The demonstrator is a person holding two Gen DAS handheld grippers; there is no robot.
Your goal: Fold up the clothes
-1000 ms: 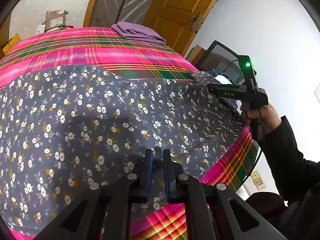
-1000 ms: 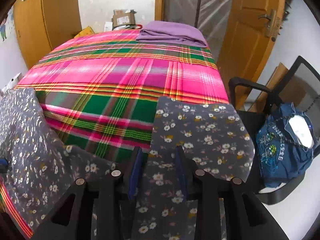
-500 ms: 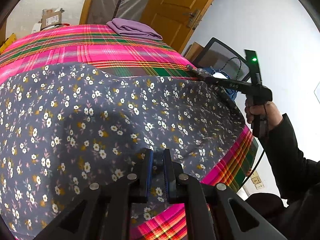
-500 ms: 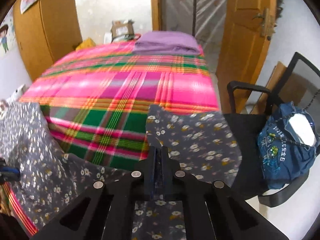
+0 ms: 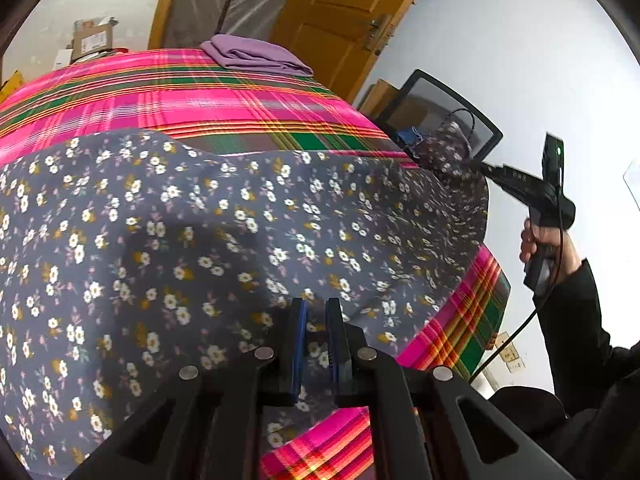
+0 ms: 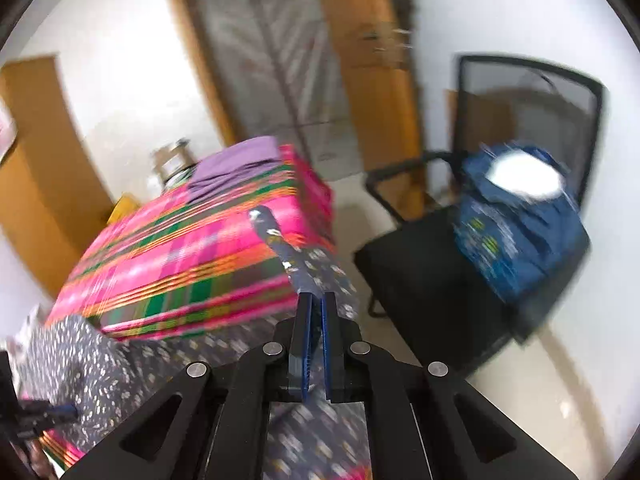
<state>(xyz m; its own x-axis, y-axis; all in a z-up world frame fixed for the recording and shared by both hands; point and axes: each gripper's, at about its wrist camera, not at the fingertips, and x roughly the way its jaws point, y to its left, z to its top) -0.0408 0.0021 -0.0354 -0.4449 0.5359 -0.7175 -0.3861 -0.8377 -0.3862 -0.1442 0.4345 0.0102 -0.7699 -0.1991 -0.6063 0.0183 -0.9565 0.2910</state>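
- The floral garment (image 5: 248, 240), grey-blue with small white and ochre flowers, lies spread over the near part of a bed dressed in a pink, green and orange plaid cover (image 5: 168, 96).
- In the left wrist view, the left claw (image 5: 316, 312) sits at 6 o'clock with its blue-padded fingers (image 5: 299, 344) drawn close together, pinching the garment's near edge between them.
- At 3 o'clock in the same view, the right claw (image 5: 486, 169) has a corner of the garment clamped at its tip and holds it above the bed's edge; the cloth slopes from that corner down to the mattress.
- The person's right hand (image 5: 540, 242) grips the tool's handle, with a dark sleeve (image 5: 576, 320) behind it.
- The right wrist view is blurred; the right claw (image 6: 316, 300) shows its fingers nearly together, and a narrow strip of floral cloth stands up from between them toward 12 o'clock.
- A folded purple cloth (image 5: 256, 56) rests on the far end of the bed, at 12 o'clock in the left wrist view.
- At 3 o'clock in the right wrist view, a black mesh chair (image 6: 420, 272) stands beside the bed with a blue bag (image 6: 516, 216) on its seat.
- A wooden door (image 5: 348, 20) stands beyond the bed.
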